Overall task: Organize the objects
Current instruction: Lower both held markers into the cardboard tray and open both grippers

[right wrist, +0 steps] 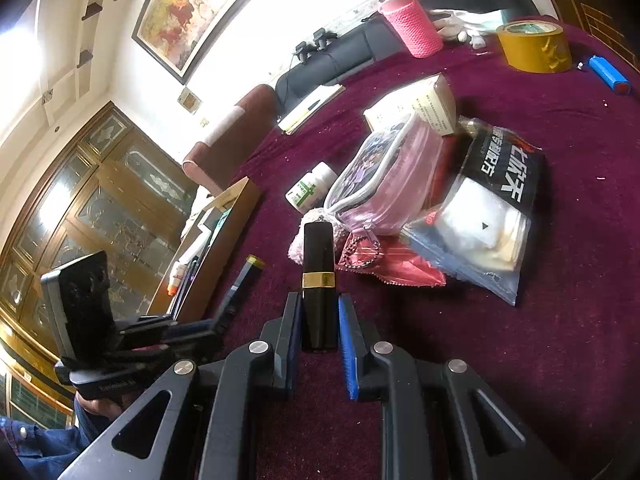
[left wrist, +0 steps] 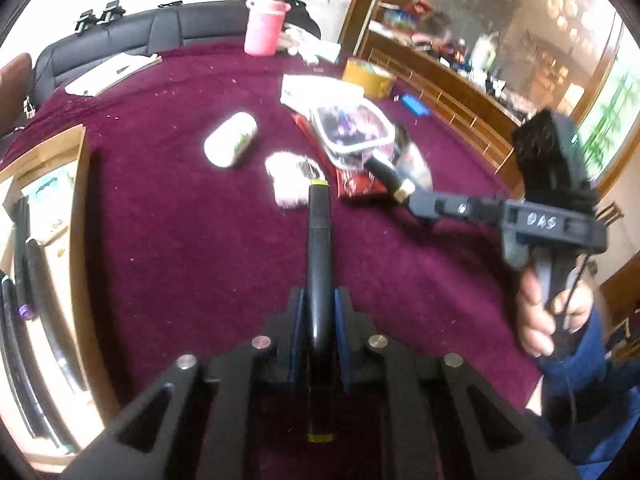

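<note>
My left gripper (left wrist: 320, 300) is shut on a black marker (left wrist: 319, 232) with a yellow band, which points forward above the maroon tablecloth (left wrist: 180, 240). In the right wrist view the same marker (right wrist: 244, 280) sticks out of the left gripper (right wrist: 222, 316), next to an open cardboard box (right wrist: 228, 236). My right gripper (right wrist: 320, 303) is shut on a black lipstick (right wrist: 319, 276) with a gold ring, held above the cloth. From the left wrist view, the right gripper (left wrist: 418, 202) holds the lipstick (left wrist: 390, 178) over the pile of packets.
A white pill bottle (right wrist: 312, 190), a pink clear pouch (right wrist: 384, 176), a black snack bag (right wrist: 504, 168) and a white carton (right wrist: 420, 108) are clustered mid-table. Further back stand a yellow tape roll (right wrist: 536, 46), a pink bottle (right wrist: 412, 26) and a blue lighter (right wrist: 610, 74). The cardboard box (left wrist: 48, 200) holds several pens.
</note>
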